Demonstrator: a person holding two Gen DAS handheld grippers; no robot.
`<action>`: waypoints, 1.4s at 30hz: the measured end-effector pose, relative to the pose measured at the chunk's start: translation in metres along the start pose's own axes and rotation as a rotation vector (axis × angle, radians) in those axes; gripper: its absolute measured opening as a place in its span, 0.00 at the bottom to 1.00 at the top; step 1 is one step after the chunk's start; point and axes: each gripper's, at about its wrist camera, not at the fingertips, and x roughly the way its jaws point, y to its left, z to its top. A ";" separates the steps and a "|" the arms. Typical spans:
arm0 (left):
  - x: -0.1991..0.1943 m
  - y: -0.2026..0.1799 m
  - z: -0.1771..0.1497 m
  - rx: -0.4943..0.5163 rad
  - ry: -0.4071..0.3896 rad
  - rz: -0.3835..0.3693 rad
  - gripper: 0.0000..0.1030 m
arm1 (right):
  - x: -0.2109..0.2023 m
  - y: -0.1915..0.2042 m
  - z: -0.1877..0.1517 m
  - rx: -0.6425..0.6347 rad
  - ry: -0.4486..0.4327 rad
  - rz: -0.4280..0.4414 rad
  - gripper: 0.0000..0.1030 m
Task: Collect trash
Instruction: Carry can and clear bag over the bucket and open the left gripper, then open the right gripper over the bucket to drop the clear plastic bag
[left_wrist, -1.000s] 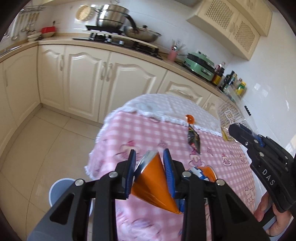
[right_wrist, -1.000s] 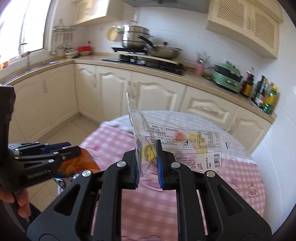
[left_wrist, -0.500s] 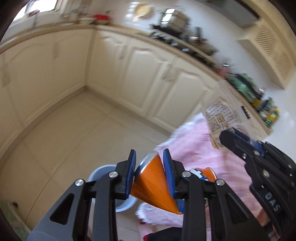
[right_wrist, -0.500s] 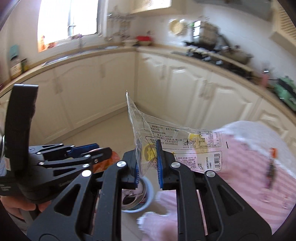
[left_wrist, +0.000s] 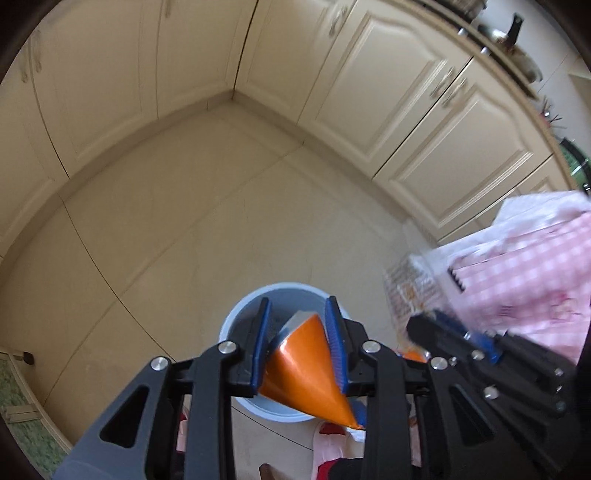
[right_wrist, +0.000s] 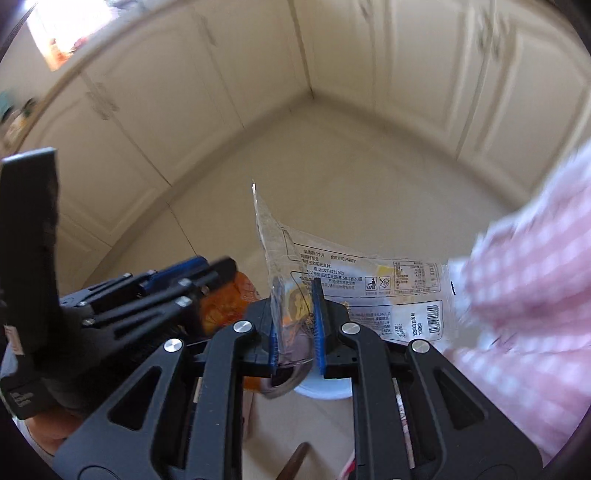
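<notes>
My left gripper (left_wrist: 298, 347) is shut on an orange snack wrapper (left_wrist: 308, 369) and holds it right above a light blue trash bin (left_wrist: 236, 317) on the floor. My right gripper (right_wrist: 297, 325) is shut on a clear plastic food bag (right_wrist: 369, 291) with printed labels and a barcode, also above the bin (right_wrist: 325, 391). The right gripper (left_wrist: 443, 328) with its bag shows just right of the bin in the left wrist view. The left gripper (right_wrist: 207, 273) with the orange wrapper (right_wrist: 225, 306) shows at the left of the right wrist view.
The pink checked tablecloth (left_wrist: 535, 273) hangs at the right, close to the bin. Cream cabinets (left_wrist: 369, 92) line the far side and meet in a corner. Beige floor tiles (left_wrist: 184, 221) lie between them and the bin. A green mat (left_wrist: 22, 406) lies at the lower left.
Both grippers have swung from the table, left and down toward the floor. The bin has come from the lower edge to right under the fingers. Both still hold their wrappers.
</notes>
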 end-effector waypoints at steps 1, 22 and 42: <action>0.010 0.000 -0.003 0.002 0.010 0.003 0.25 | 0.011 -0.005 -0.002 0.022 0.017 0.003 0.15; 0.099 0.035 -0.037 -0.051 0.215 0.089 0.44 | 0.113 -0.036 -0.027 0.216 0.192 0.168 0.15; 0.053 0.058 -0.029 -0.147 0.191 0.058 0.53 | 0.097 -0.036 -0.034 0.275 0.152 0.198 0.19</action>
